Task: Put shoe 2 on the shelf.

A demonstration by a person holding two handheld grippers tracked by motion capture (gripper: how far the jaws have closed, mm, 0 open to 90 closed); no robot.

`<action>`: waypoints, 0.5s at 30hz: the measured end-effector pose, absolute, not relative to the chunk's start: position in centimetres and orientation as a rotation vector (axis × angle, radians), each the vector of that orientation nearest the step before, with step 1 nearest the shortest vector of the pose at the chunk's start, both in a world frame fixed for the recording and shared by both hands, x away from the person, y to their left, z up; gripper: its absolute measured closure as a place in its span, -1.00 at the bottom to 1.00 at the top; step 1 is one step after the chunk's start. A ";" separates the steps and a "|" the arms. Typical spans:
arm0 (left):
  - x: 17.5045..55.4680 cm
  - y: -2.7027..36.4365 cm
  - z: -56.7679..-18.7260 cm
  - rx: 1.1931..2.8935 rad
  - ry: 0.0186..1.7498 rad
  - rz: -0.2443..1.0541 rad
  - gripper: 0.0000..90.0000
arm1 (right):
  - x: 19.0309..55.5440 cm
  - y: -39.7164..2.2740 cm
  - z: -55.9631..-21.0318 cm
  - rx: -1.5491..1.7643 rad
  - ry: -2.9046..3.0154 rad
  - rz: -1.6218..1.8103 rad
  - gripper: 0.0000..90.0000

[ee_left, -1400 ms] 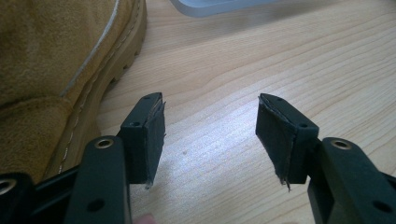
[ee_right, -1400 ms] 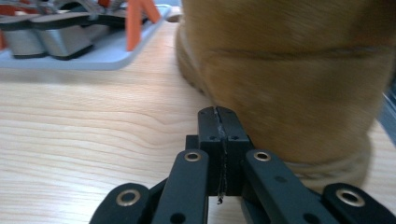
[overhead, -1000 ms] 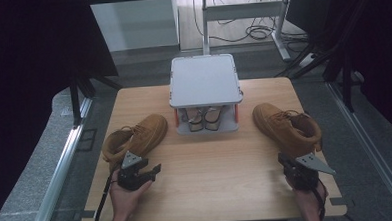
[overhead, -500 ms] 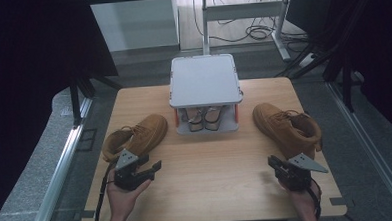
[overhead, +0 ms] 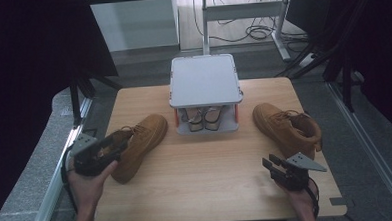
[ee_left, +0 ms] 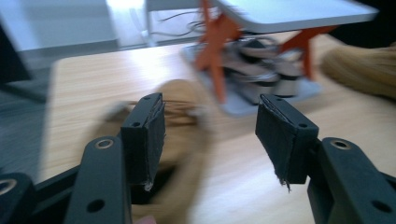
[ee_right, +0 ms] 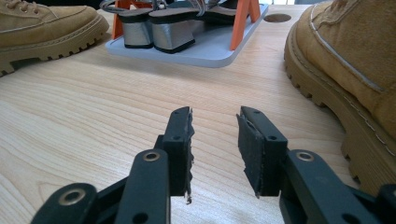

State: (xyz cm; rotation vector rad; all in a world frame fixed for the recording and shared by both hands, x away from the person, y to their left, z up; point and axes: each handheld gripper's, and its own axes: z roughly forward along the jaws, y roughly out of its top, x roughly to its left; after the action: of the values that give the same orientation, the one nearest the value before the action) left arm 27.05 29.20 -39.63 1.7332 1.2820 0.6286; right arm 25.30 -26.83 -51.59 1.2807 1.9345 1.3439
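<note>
Tan suede is showing on both boots, and they are lying well apart on the wooden table (overhead: 207,180). The left boot (overhead: 135,145) is lying near the left edge, toe pointing toward the rack (overhead: 205,80); the right boot (overhead: 287,126) is sitting near the right edge, just beyond the right gripper (overhead: 272,163). Between them the small grey rack is standing on orange legs, with a pair of heeled sandals (overhead: 204,115) filling its lower shelf and its top shelf lying bare.

The left gripper (overhead: 113,151) is hovering at the collar of the left boot, its jaws spread wide. In the left gripper view the boot is blurring below and between the pads (ee_left: 149,135); whether they are touching it I cannot tell, but they are not pinching it. The right gripper is resting low over bare wood, its jaws having just been opening and now standing partly apart with nothing between them, the right boot's sole (ee_right: 327,93) just beside it.

Judging by the layout, the work is aiming at getting the boots onto the rack, and it is sitting at an early stage: neither boot is lifted or placed. What is remaining is gripping each boot, carrying it over, and setting it on the top shelf.
</note>
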 end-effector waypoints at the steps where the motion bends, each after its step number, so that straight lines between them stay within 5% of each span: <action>1: 27.6 29.8 -39.8 1.739 1.302 0.603 -0.13 | 25.3 -26.8 -51.6 1.282 1.936 1.347 0.41; 7: 30.0 31.5 -41.3 1.842 1.360 0.546 -0.26 | 25.4 -27.1 -51.6 1.301 1.918 1.359 0.38; 15: 31.7 32.5 -42.6 1.897 1.448 0.510 -0.09 | 25.4 -27.2 -51.7 1.312 1.915 1.346 0.36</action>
State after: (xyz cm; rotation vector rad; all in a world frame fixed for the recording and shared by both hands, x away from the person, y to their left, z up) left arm 31.71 32.46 -42.58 1.8966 1.4478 0.5104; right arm 25.39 -27.20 -51.66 1.3116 1.9146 1.3462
